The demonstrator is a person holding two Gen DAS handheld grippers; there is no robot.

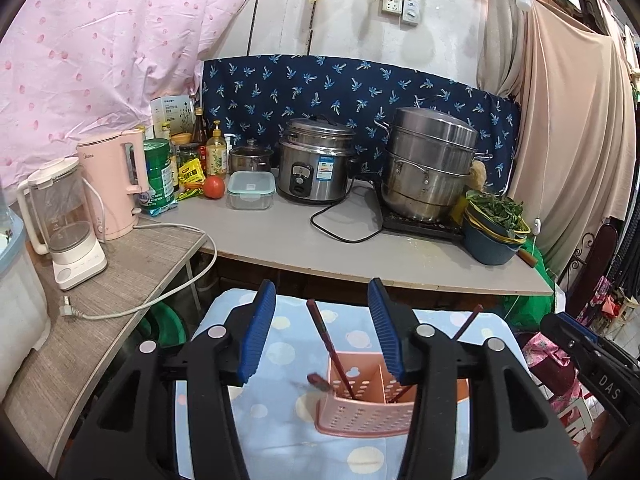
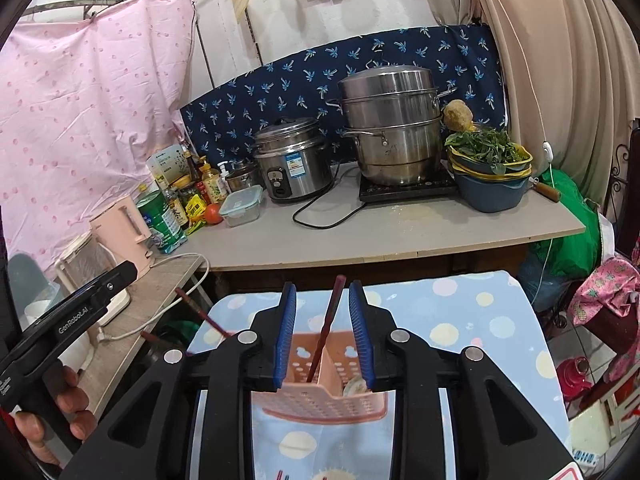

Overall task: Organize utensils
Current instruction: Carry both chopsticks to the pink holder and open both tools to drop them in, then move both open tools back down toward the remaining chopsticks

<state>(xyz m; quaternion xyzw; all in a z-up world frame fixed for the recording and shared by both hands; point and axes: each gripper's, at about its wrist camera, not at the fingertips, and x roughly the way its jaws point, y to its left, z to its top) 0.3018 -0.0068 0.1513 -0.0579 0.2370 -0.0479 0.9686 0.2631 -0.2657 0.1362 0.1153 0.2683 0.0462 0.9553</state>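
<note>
A pink perforated utensil holder point(image 1: 362, 406) stands on a blue dotted cloth point(image 1: 280, 432); it also shows in the right wrist view point(image 2: 320, 400). Two dark red chopsticks point(image 1: 332, 350) stand in it, one leaning right point(image 1: 464, 326). A third red chopstick point(image 1: 318, 381) is blurred beside the holder's left rim. My left gripper point(image 1: 322, 330) is open above the holder, holding nothing. My right gripper point(image 2: 322, 330) is open, its jaws on either side of an upright chopstick point(image 2: 326, 326) without touching it. Another chopstick point(image 2: 202, 314) sticks out left.
Behind the cloth is a grey counter point(image 1: 400, 256) with a rice cooker point(image 1: 314, 162), a stacked steamer pot point(image 1: 430, 164), a blue bowl of greens point(image 1: 494, 228), a lidded container point(image 1: 251, 190) and bottles. A pink kettle point(image 1: 114, 184) and a blender point(image 1: 66, 220) stand left.
</note>
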